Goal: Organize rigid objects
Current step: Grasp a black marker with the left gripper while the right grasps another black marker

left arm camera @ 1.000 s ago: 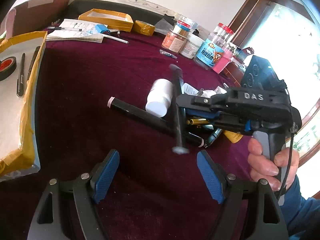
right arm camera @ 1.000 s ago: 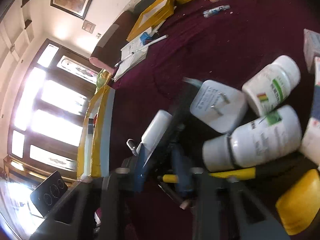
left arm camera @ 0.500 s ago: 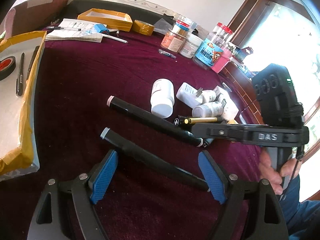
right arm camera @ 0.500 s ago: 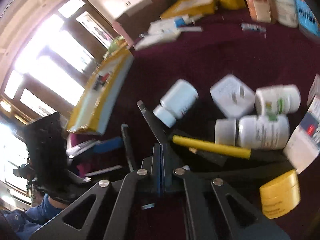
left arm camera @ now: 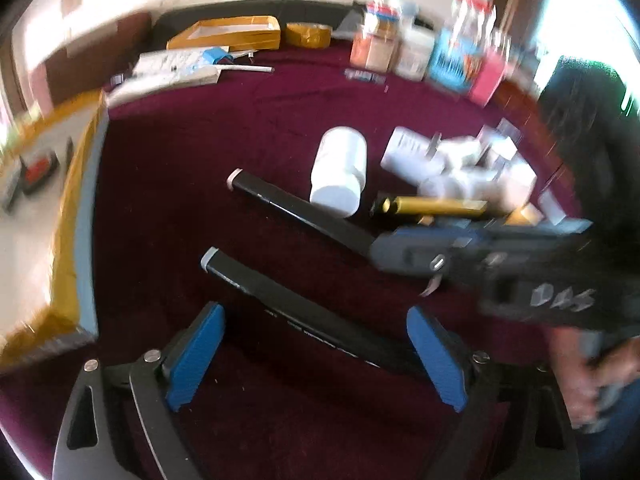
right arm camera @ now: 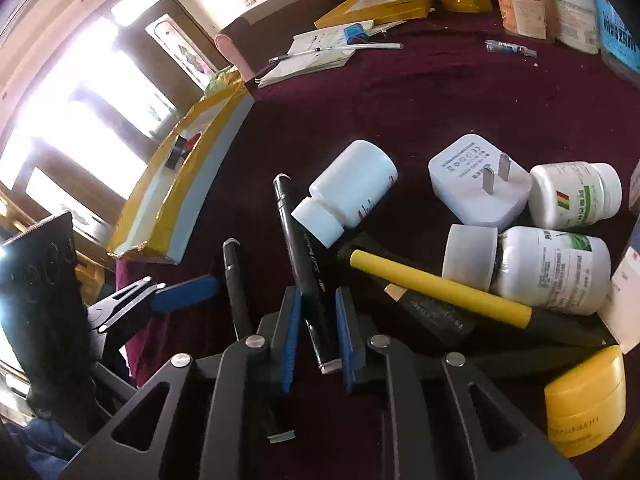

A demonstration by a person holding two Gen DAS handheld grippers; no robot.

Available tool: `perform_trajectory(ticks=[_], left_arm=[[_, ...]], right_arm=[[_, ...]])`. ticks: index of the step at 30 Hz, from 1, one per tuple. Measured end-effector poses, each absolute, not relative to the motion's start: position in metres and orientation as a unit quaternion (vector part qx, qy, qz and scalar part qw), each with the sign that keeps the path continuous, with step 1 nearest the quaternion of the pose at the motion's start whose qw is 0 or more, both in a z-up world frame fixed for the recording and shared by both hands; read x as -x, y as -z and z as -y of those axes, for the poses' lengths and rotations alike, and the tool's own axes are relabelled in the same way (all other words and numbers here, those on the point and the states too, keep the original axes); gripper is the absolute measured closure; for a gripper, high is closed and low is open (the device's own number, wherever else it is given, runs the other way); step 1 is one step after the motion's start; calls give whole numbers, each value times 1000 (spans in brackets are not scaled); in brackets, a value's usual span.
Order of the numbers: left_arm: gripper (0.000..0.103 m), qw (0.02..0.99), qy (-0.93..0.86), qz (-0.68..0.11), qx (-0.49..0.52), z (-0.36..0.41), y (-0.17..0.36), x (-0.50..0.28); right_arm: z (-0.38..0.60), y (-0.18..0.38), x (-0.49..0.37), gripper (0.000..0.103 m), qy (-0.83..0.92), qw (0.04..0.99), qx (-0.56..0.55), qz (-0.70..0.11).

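A maroon tablecloth [right arm camera: 460,112] covers the table, and everything below is placed against the white bottle [right arm camera: 348,192] lying on its side mid-cloth. Far to its left, at the cloth's edge, sits a yellow-taped tray [right arm camera: 176,200]. To the bottle's right lie a white plug adapter [right arm camera: 476,180] and two more white pill bottles, with a yellow tube [right arm camera: 440,284] slanting below them. The left gripper [left arm camera: 316,356] has just been opening; its blue pads stand wide either side of a black marker [left arm camera: 320,320] that lies on the cloth below the bottle, not pressed by either pad. The right gripper [right arm camera: 316,332] is clamped on a second black marker [right arm camera: 304,256], whose far end lies just left of the bottle's cap
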State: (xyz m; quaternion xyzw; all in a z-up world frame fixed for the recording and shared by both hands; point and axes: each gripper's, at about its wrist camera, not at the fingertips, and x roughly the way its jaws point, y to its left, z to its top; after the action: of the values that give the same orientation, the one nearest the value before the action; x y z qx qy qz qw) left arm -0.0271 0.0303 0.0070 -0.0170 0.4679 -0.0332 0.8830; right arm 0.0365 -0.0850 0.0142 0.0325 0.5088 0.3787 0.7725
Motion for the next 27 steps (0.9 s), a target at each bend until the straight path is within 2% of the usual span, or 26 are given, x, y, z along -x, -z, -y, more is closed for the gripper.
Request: perform_trajectory(ticks=[2, 4, 5, 6, 7, 8, 10, 17, 21, 23, 27], left_arm=[[22, 883, 24, -469, -10, -26, -6, 27], [41, 886, 33, -463, -18, -30, -8, 30], [46, 887, 32, -461, -20, -34, -8, 32], [57, 887, 34, -461, -24, -40, -9, 35], [64, 886, 36, -462, -25, -45, -10, 37], [64, 885, 41, -464, -25, -51, -11, 41], [71, 884, 50, -465, -24, -62, -12, 50], [72, 893, 59, -444, -33, -66, -11, 65], [72, 897, 60, -437, -36, -66, -10, 67], [72, 898, 60, -435, -35, -66, -9, 68], [72, 895, 57, -440, -39, -64, -10, 66]], right_arm=[[91, -15, -38, 86, -371, 778, -39, -506], [96, -14, -38, 85, -370, 777, -47, -507], [97, -14, -38, 85, -371, 776, -48, -508], [97, -14, -38, 85, -371, 777, -46, -507], [96, -15, -37, 85, -371, 778, -42, -506], [95, -16, -36, 85, -372, 779, -37, -504], [93, -16, -35, 85, -373, 780, -32, -501], [66, -17, -30, 76, -369, 794, 29, -482], [39, -17, -25, 75, -351, 810, 98, -459], [26, -17, -16, 88, -341, 816, 142, -445], [27, -16, -9, 89, -341, 817, 148, -441]])
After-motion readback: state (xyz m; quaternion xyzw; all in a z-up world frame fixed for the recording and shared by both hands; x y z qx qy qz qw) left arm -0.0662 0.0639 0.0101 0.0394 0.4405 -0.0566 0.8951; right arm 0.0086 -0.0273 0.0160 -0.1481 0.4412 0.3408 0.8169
